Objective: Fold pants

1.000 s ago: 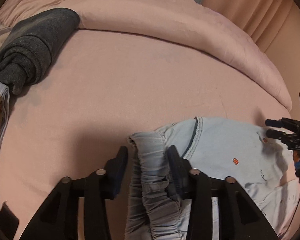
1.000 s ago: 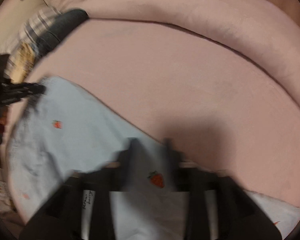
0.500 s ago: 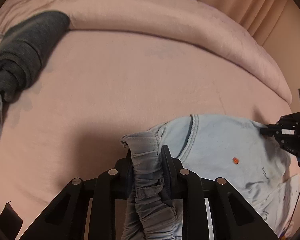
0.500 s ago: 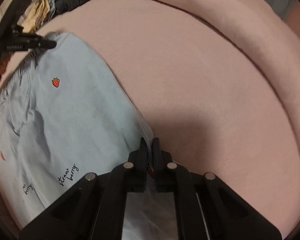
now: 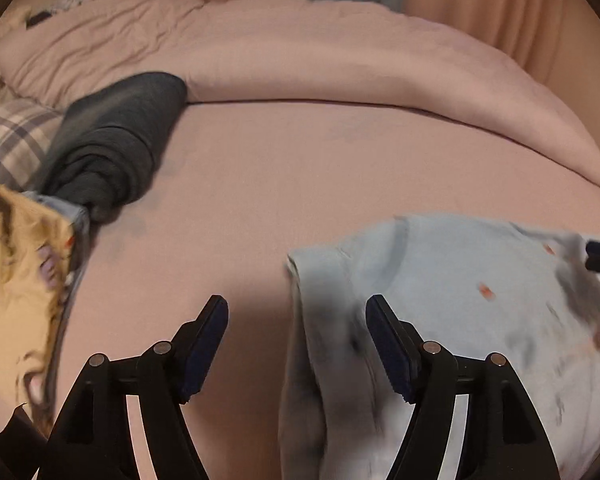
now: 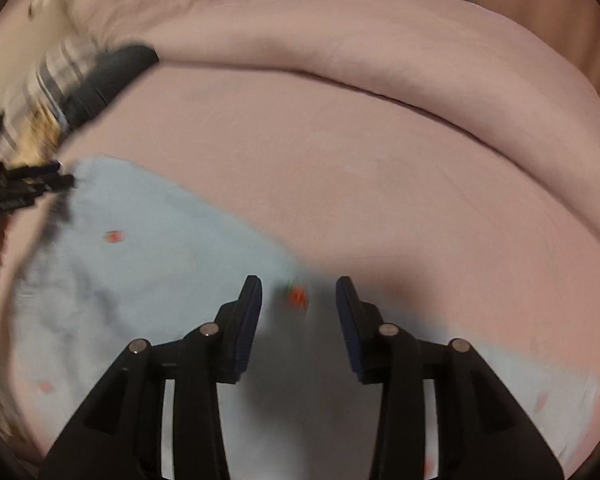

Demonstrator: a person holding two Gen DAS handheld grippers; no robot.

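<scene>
Now both grippers have just been opening — left gripper (image 5: 296,332) and right gripper (image 6: 298,308) stand released over the pants (image 5: 440,280), letting the fold rest on the bed (image 5: 280,168).

My pants (image 5: 452,280) lie on the bed (image 5: 300,168), right of my left claw (image 5: 296,320). A rolled garment (image 5: 116,140) sits far left, and the duvet (image 5: 340,60) lies behind.

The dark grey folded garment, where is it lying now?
In the left wrist view, the dark grey folded garment lies upper left on the pink bed, beside the plaid fabric.
</scene>
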